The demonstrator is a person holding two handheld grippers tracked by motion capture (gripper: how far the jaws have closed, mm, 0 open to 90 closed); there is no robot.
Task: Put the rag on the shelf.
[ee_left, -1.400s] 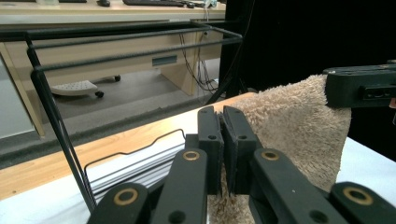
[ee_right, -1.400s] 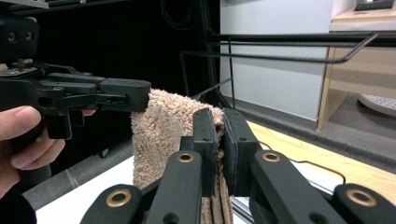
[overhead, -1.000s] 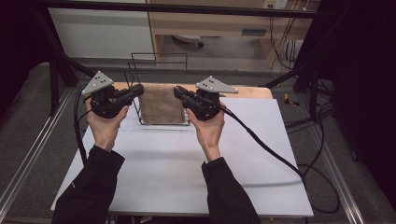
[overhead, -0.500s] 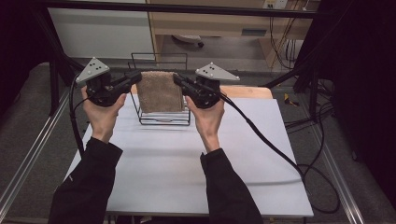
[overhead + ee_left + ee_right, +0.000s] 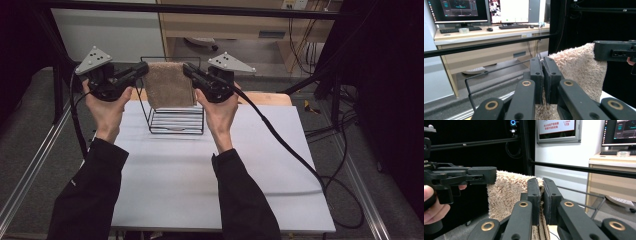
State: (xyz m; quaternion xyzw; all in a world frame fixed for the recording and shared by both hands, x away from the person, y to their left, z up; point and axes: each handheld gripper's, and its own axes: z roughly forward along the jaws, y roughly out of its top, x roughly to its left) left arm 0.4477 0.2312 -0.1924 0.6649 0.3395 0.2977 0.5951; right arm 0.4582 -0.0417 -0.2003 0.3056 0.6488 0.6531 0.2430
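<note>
Both claws are closed on the same brown towel [image 5: 170,85], one at each upper corner. Left claw [image 5: 145,70] pinches the towel's left top corner and right claw [image 5: 187,69] pinches the right top corner, so the cloth hangs stretched flat between them, above the far middle of the tabletop [image 5: 200,170].

Largest in the scene is that white tabletop, running from the near edge out to a wooden strip at its far side. Past it stands a pale wooden desk [image 5: 486,37] carrying monitors [image 5: 509,11] and a keyboard [image 5: 511,26], seen in the left gripper view.

Next in size is the towel, fluffy and tan, hanging upright with its lower edge in front of the black wire rack [image 5: 176,117]. That rack sits on the far part of the tabletop between the two hands, its wire frame rising behind the cloth. Whether the towel's lower edge touches the rack cannot be told.

In the left gripper view the black jaws press together with a fold of towel [image 5: 579,67] pinched between them, and the other claw bites the far corner at the right. In the right gripper view the jaws clamp the towel's [image 5: 509,192] edge likewise, with the left claw [image 5: 494,175] gripping the far corner.

Black cable [image 5: 290,145] trails from the right claw over the right side of the tabletop.
</note>
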